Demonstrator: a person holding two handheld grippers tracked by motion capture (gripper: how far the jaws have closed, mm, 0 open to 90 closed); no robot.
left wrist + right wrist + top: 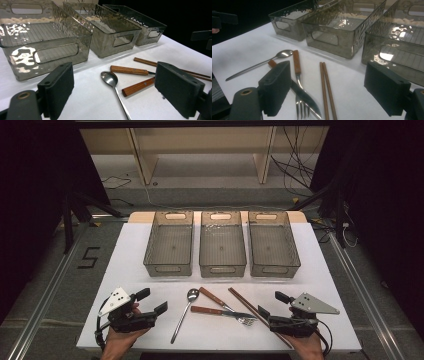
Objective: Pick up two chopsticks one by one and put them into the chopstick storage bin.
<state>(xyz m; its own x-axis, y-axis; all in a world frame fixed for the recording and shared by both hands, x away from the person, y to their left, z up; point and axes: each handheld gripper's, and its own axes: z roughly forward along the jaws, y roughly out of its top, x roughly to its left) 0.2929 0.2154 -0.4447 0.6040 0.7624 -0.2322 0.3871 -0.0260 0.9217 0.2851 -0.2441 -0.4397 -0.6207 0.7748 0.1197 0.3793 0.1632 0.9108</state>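
- I hold my left gripper point(152, 301) low over the near left part of the white table point(130, 250), jaws spread wide apart with nothing between them.
- My right gripper point(270, 303) sits over the near right part of the table, jaws likewise wide apart and empty.
- Three smoky clear plastic bins stand side by side across the far half of the table: the left bin point(169, 243), the middle bin point(222, 244) and the right bin point(273, 244). Each runs lengthwise away from me, handle cut-outs at the near and far ends, and all look empty.
- Between my grippers lies the cutlery. The spoon point(184, 313) has its bowl at the far end and its handle slanting back toward me and to the left.
- The fork point(225, 306) has a wooden handle pointing far-left and tines pointing near-right.
- The knife point(220, 312) lies almost crosswise, wooden handle to the left, blade to the right, crossing the fork near its tines.
- The pair of brown chopsticks point(247, 306) lies close together, slanting from far-left to near-right, their near ends running beneath my right gripper.
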